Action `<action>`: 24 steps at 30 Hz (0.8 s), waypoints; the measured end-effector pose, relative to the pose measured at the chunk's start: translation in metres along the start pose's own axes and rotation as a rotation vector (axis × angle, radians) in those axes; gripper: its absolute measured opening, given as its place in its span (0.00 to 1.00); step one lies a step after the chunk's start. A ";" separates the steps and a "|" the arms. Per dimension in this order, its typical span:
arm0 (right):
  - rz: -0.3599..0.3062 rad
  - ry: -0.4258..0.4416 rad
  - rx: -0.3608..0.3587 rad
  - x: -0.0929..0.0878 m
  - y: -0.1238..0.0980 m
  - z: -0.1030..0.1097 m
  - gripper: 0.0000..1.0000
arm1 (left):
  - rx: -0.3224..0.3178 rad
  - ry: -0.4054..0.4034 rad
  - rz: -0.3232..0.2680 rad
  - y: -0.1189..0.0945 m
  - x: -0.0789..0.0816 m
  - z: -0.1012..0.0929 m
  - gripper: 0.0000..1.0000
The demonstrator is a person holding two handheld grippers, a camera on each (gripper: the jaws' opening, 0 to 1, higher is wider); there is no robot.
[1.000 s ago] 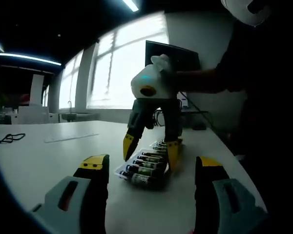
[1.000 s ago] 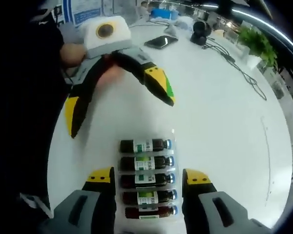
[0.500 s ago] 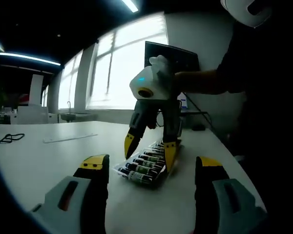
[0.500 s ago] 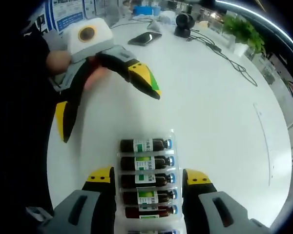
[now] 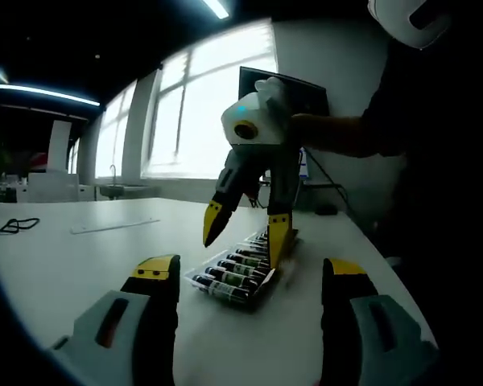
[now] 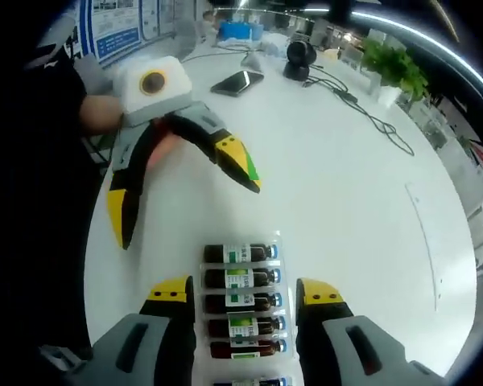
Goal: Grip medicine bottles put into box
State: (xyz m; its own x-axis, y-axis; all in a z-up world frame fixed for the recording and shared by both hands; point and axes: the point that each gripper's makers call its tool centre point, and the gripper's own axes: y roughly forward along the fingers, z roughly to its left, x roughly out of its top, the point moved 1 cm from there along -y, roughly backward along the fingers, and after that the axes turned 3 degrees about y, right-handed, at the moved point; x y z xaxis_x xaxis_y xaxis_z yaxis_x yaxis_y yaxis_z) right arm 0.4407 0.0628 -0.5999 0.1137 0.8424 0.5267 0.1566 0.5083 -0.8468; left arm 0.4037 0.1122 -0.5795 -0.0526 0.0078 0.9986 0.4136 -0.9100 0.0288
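Several small dark medicine bottles (image 6: 240, 278) with green-and-white labels and blue caps lie side by side in a clear plastic tray (image 6: 279, 241) on the white table. My right gripper (image 6: 244, 294) is open above the near end of the row, one jaw on each side. In the left gripper view the right gripper (image 5: 243, 232) hangs open just over the bottles (image 5: 229, 279), its yellow tips off the tray (image 5: 259, 301). My left gripper (image 5: 249, 272) is open and empty, low over the table in front of the tray. In the right gripper view the left gripper (image 6: 181, 195) sits beyond the tray.
A phone (image 6: 236, 81), a webcam (image 6: 296, 52), a potted plant (image 6: 396, 68) and cables (image 6: 370, 112) sit at the far side of the white table (image 6: 346, 185). A dark monitor (image 5: 306, 92) stands behind the tray. A person in dark clothing stands alongside.
The right gripper has risen and tilted, its tips lifting from beside the tray to above it. The bottles stay in the tray. The left gripper has hardly moved.
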 end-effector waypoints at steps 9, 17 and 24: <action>-0.204 0.149 -0.127 -0.007 -0.025 -0.010 0.45 | 0.006 -0.015 -0.001 -0.001 0.000 0.002 0.64; -0.388 0.289 -0.231 -0.024 -0.044 -0.010 0.43 | 0.002 0.000 0.035 0.001 -0.005 -0.002 0.64; -0.606 0.382 -0.345 -0.031 -0.071 -0.013 0.41 | 0.044 -0.011 0.032 -0.003 -0.004 0.001 0.65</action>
State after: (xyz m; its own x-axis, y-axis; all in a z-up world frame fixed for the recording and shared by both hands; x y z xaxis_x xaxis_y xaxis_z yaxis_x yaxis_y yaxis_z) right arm 0.4384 -0.0017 -0.5556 0.2305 0.2851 0.9304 0.5868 0.7219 -0.3666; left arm 0.4042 0.1152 -0.5839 -0.0288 -0.0166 0.9994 0.4543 -0.8909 -0.0017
